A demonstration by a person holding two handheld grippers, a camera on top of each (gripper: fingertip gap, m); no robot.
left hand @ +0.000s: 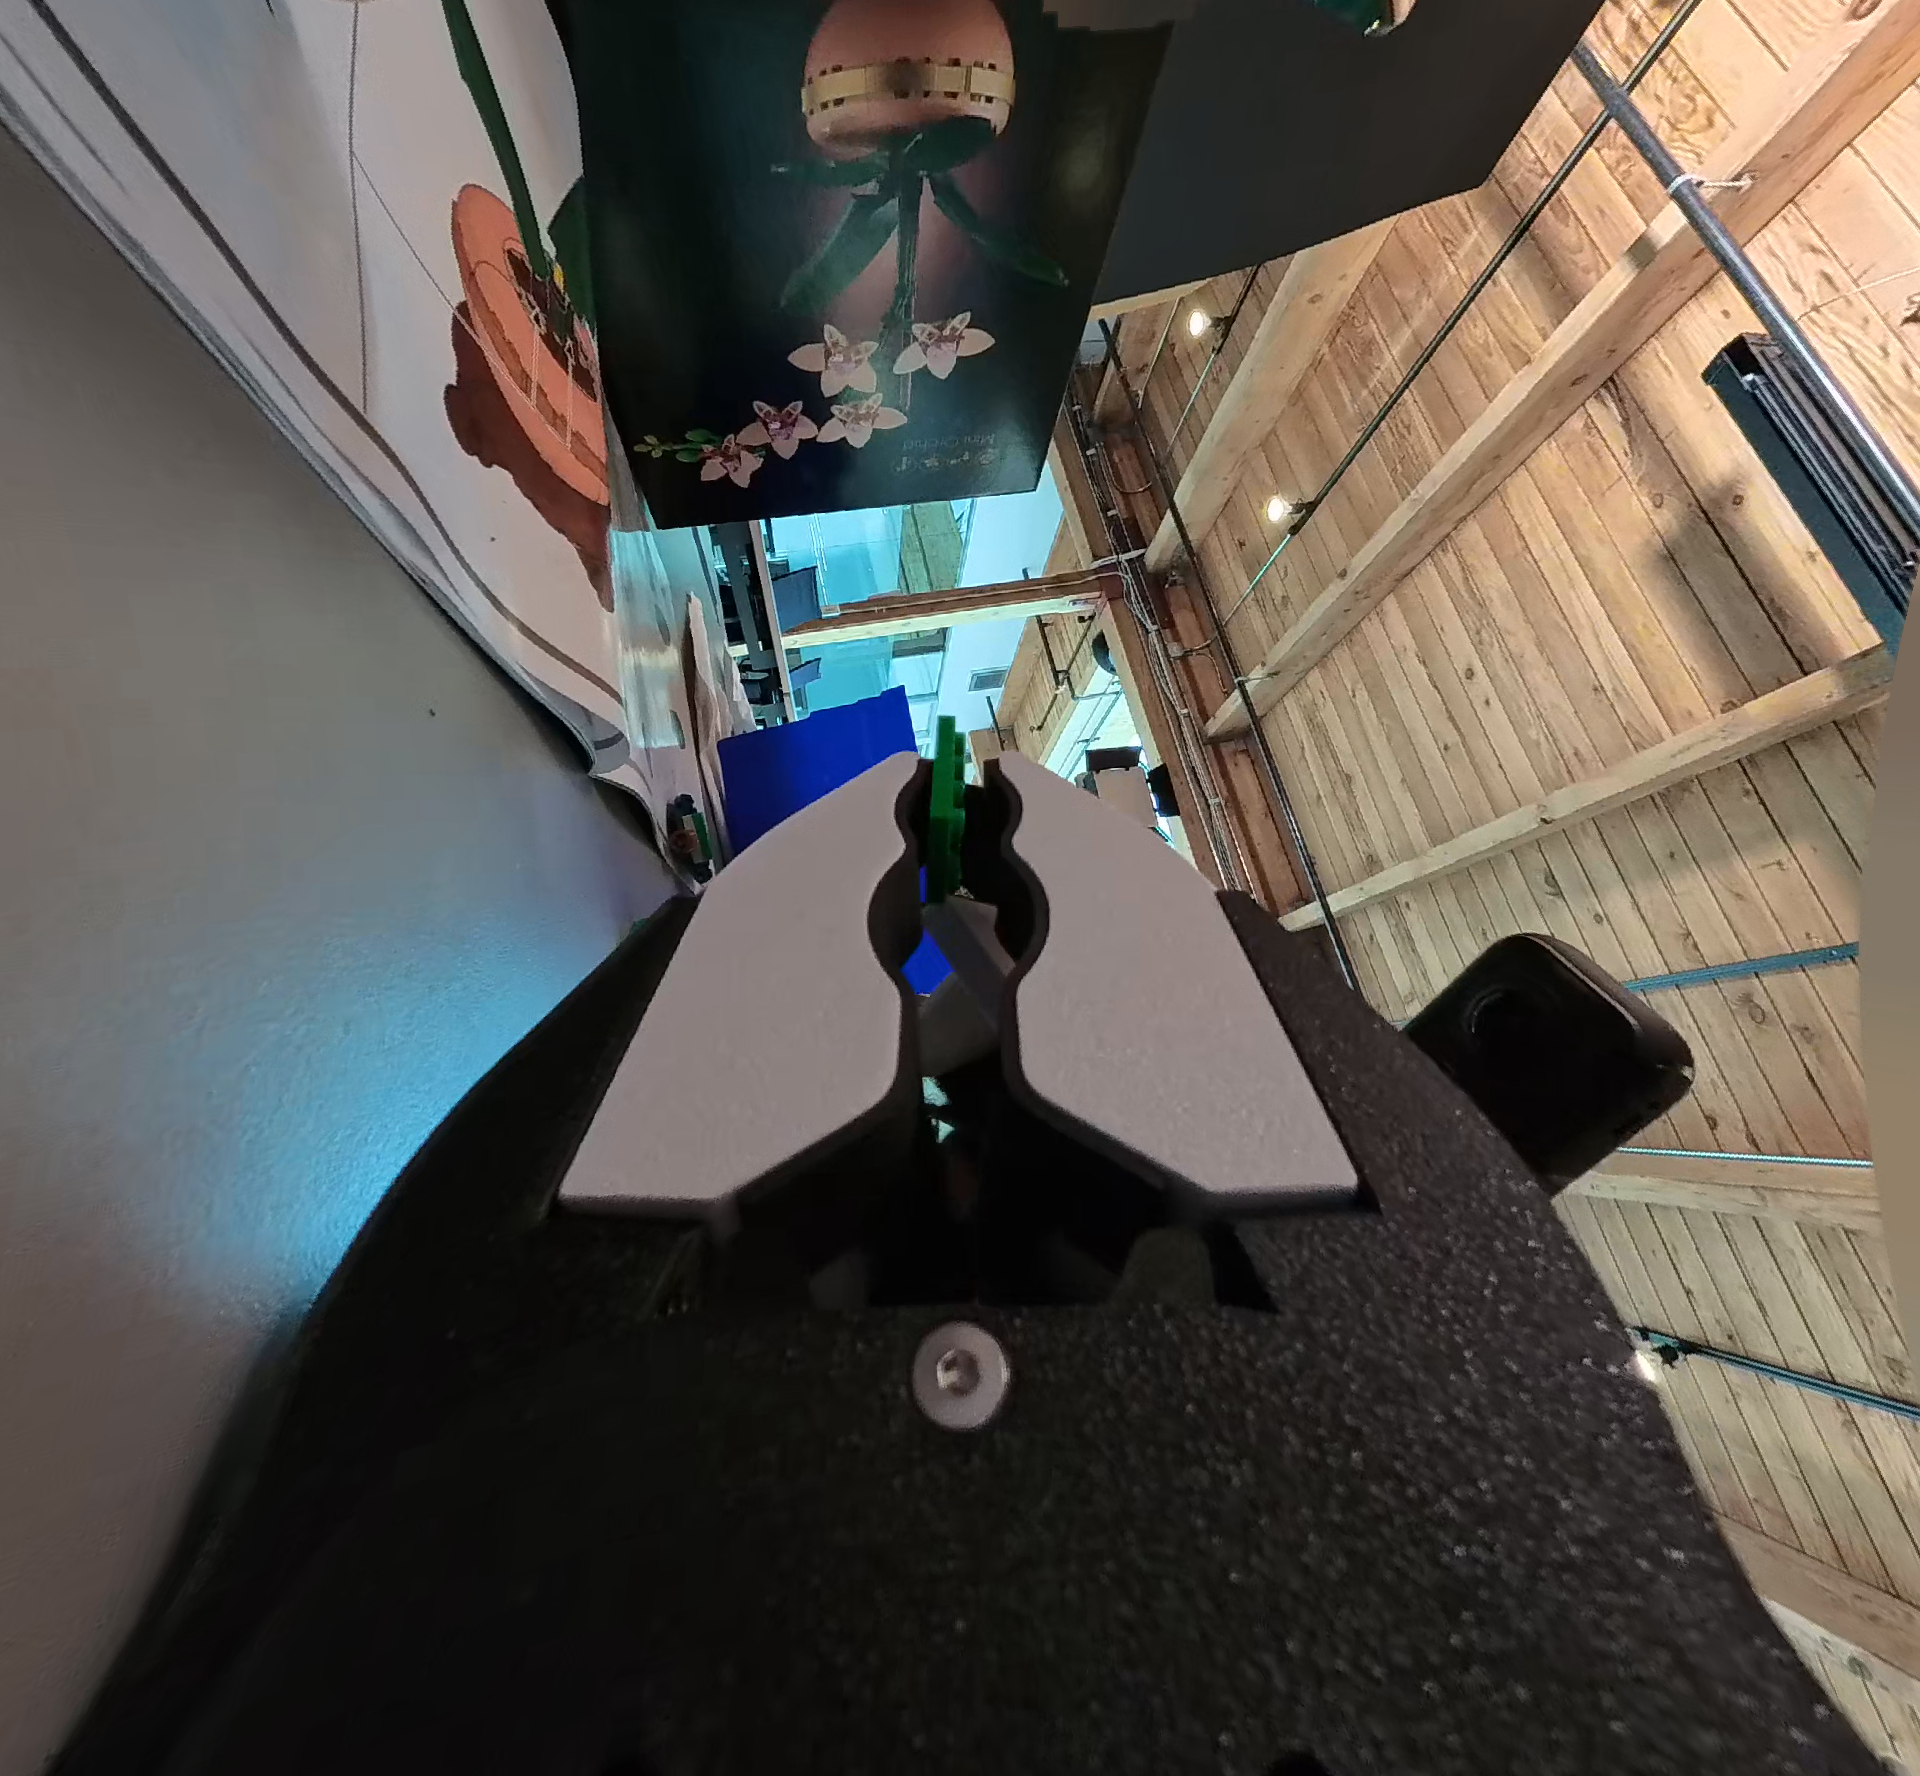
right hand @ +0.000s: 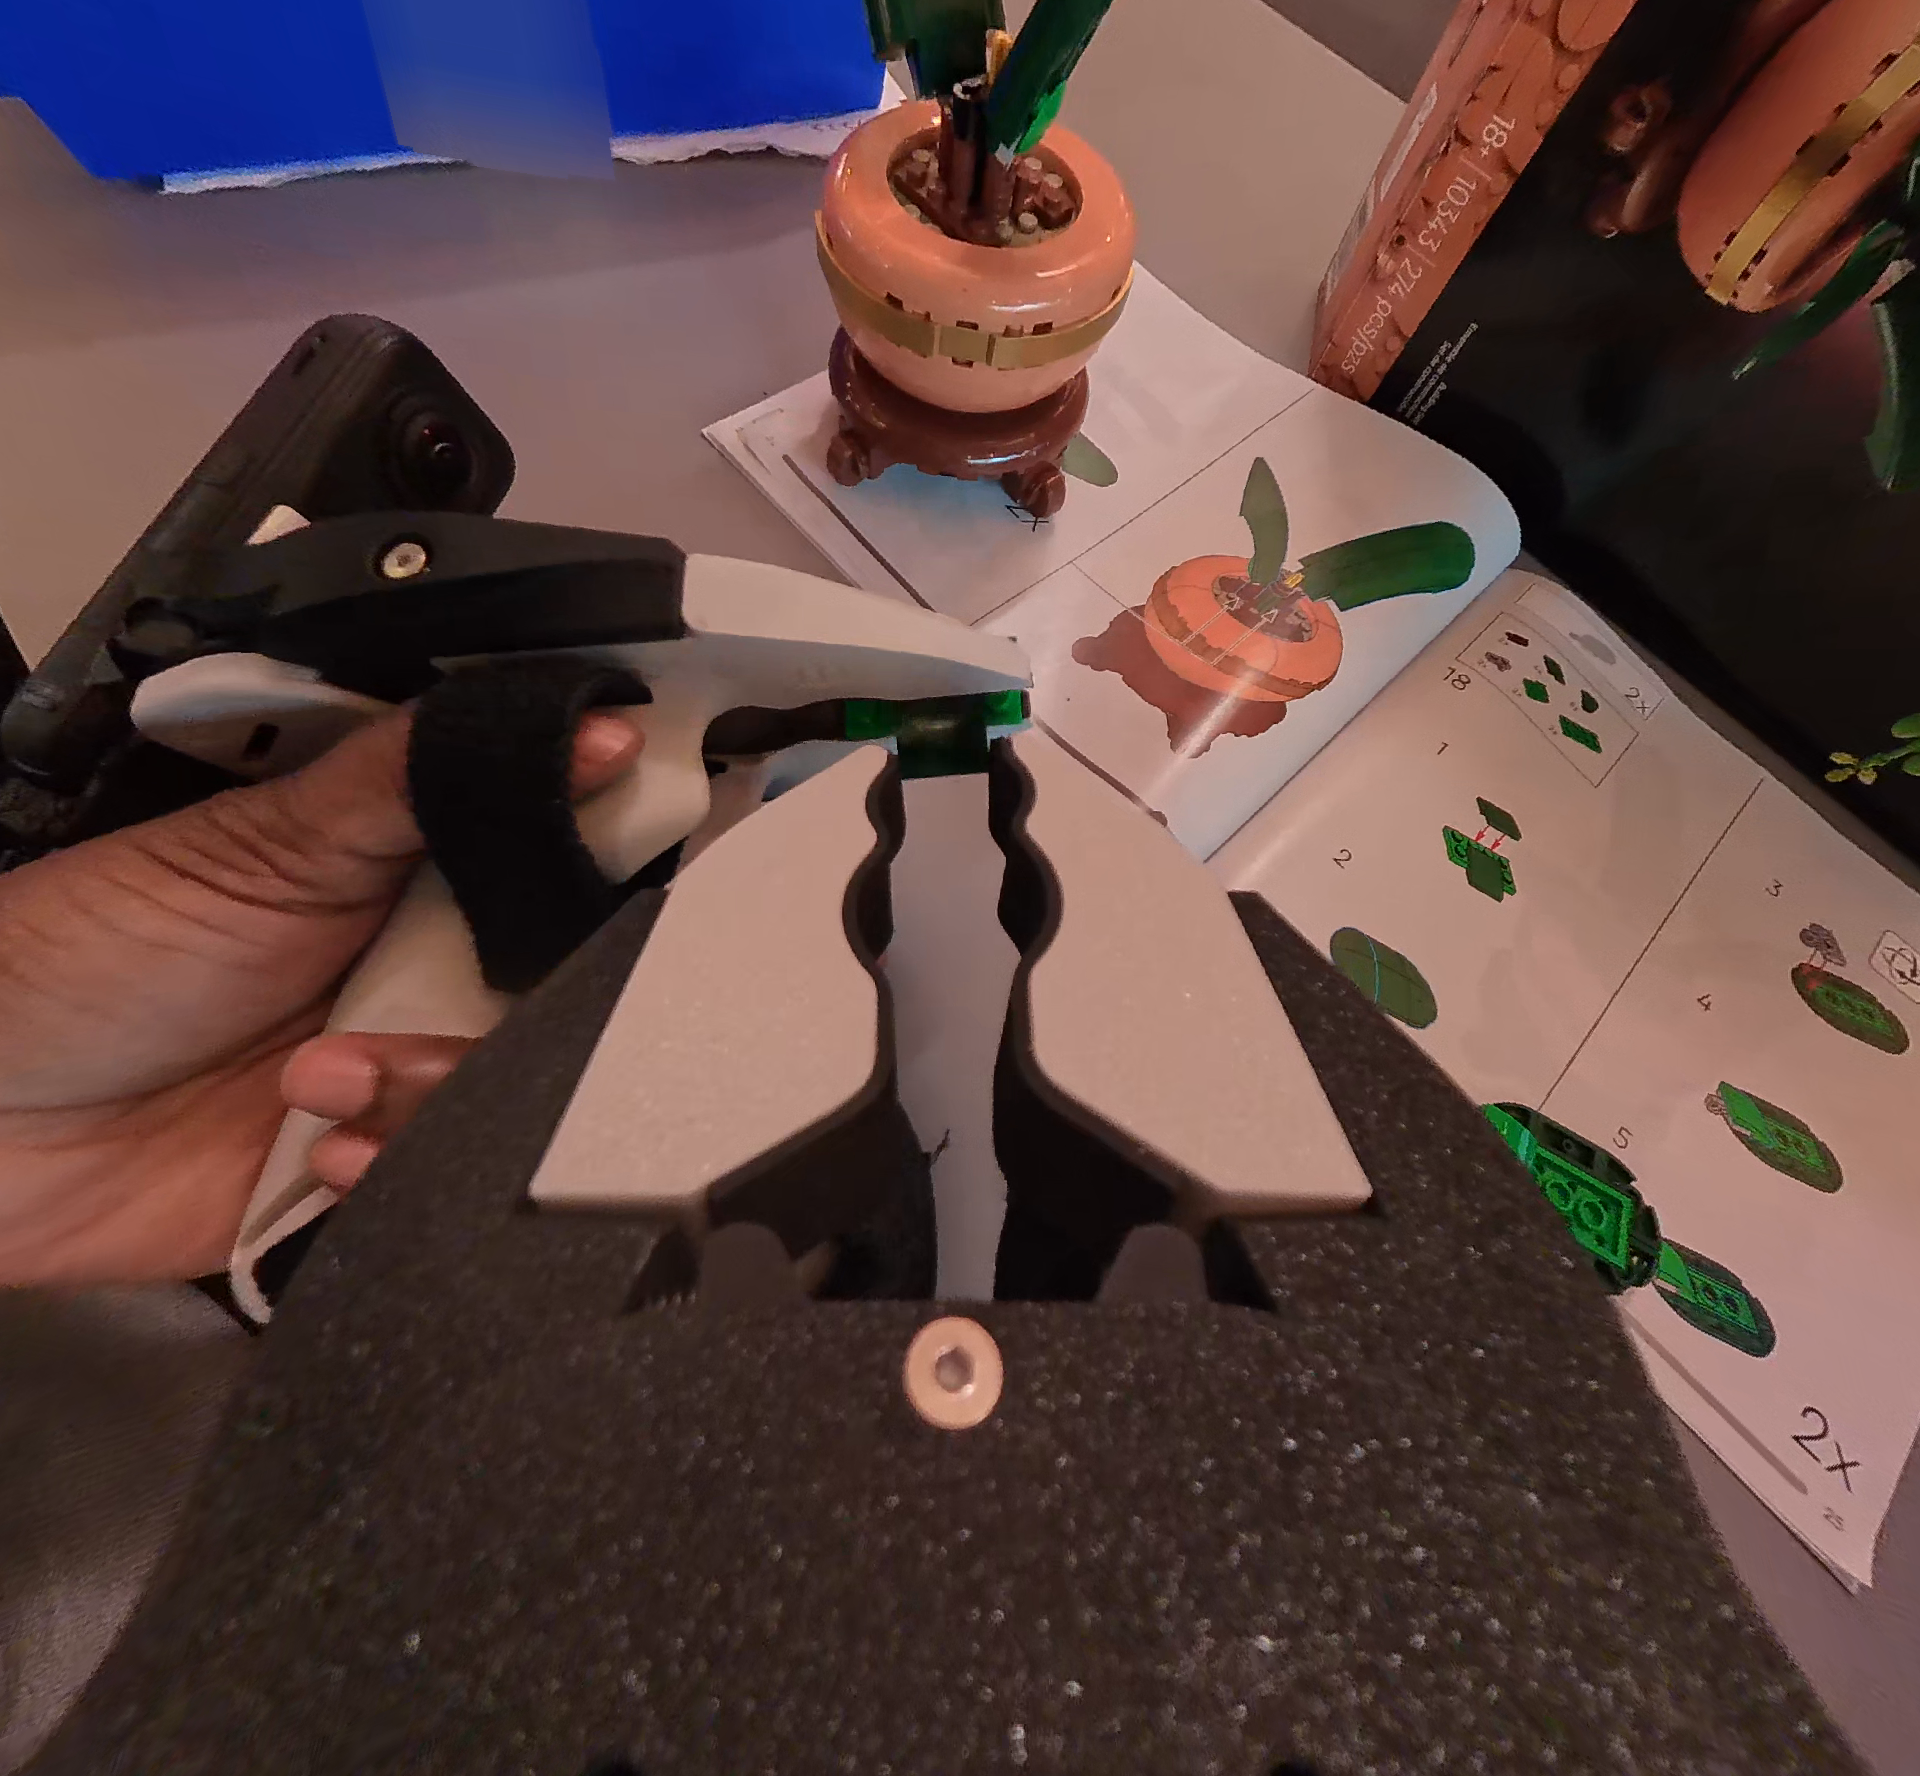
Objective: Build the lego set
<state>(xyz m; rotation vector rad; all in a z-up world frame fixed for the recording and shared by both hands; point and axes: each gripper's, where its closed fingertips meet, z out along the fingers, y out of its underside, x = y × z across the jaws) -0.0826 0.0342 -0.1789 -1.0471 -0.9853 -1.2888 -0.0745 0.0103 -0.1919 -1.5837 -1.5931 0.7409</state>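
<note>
Two grippers meet on one small green Lego plate assembly (right hand: pixel 940 734). My left gripper (right hand: pixel 1013 687) pinches it flat at its tips; my right gripper (right hand: pixel 943 770) stands slightly spread, the piece at its tips, grip unclear. I judge it light, stiff, slippery: hold the edges, squeeze gently.

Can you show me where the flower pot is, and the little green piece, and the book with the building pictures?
flower pot (right hand: pixel 971 272): right wrist view, on its peach round side.
green piece (right hand: pixel 940 734): right wrist view, on its flat face.
instruction book (right hand: pixel 1621 978): right wrist view, on its open right page.
</note>
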